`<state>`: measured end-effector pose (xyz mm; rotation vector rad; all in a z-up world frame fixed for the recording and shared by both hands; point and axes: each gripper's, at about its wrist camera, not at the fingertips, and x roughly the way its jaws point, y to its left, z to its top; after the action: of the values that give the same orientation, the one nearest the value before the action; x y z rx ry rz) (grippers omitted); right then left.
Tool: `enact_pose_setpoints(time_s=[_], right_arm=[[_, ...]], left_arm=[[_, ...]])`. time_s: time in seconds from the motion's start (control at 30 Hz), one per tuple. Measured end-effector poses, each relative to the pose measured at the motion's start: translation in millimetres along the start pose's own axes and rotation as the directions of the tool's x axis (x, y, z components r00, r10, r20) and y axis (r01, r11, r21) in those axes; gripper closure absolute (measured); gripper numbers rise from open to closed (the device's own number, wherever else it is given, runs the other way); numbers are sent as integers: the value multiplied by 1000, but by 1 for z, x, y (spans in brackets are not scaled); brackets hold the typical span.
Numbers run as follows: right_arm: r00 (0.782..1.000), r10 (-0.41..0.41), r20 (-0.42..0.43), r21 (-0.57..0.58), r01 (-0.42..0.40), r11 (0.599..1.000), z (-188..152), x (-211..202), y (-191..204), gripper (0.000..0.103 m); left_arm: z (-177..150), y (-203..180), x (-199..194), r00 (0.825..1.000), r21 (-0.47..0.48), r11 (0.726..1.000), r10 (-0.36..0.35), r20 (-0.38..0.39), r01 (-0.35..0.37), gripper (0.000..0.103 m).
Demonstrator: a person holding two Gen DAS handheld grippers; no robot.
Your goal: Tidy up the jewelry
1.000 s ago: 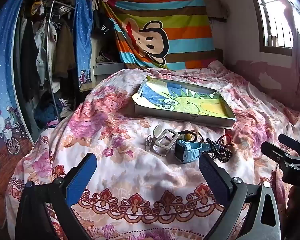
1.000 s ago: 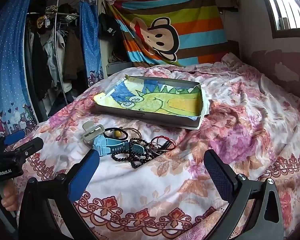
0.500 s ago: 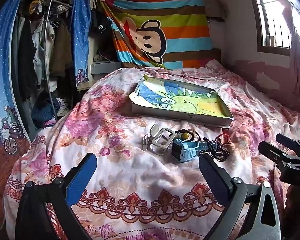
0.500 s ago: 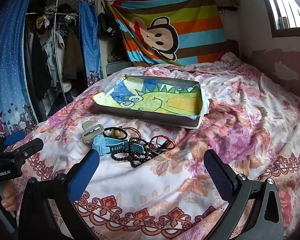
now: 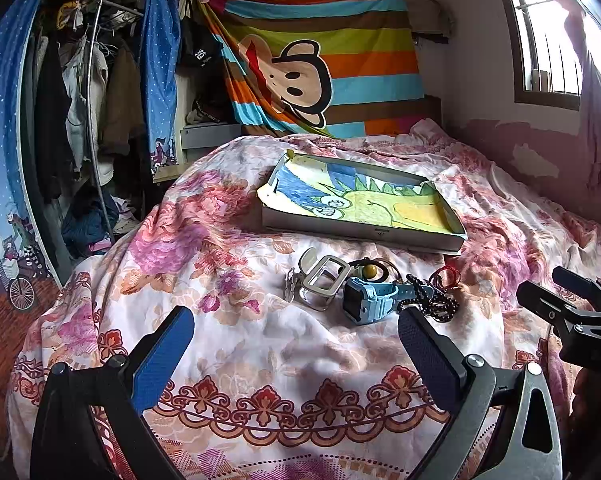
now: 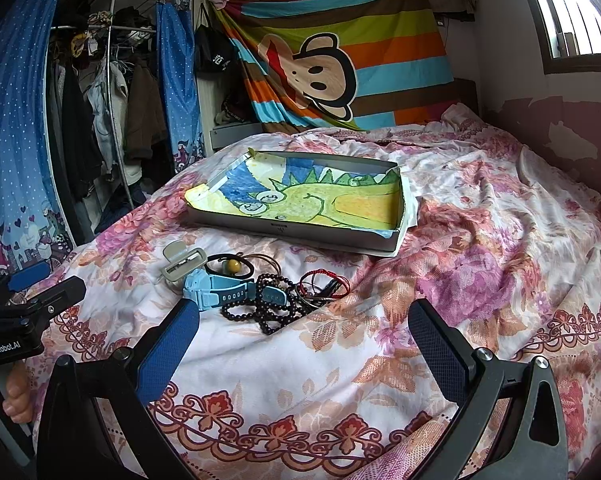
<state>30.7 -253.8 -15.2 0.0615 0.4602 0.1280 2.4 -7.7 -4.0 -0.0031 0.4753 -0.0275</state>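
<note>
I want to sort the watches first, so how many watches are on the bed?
1: a blue watch in the jewelry pile, in front of the shallow box. The dark bead strands overlap its strap and might hide more.

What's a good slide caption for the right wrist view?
Open right gripper faces jewelry pile before tray on bed.

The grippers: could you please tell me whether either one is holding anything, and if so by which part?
Nothing is held. The left gripper and right gripper are both open above the bedspread, short of the jewelry pile.
</note>
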Motion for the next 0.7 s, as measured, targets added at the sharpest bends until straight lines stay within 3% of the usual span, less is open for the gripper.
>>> enact_pose_setpoints(time_s=[0.7], right_arm=[[1000, 0, -3, 2, 0, 1000, 0, 0, 0, 1]], left_arm=[[0, 0, 0, 1000, 0, 1000, 1, -1, -1, 0]])
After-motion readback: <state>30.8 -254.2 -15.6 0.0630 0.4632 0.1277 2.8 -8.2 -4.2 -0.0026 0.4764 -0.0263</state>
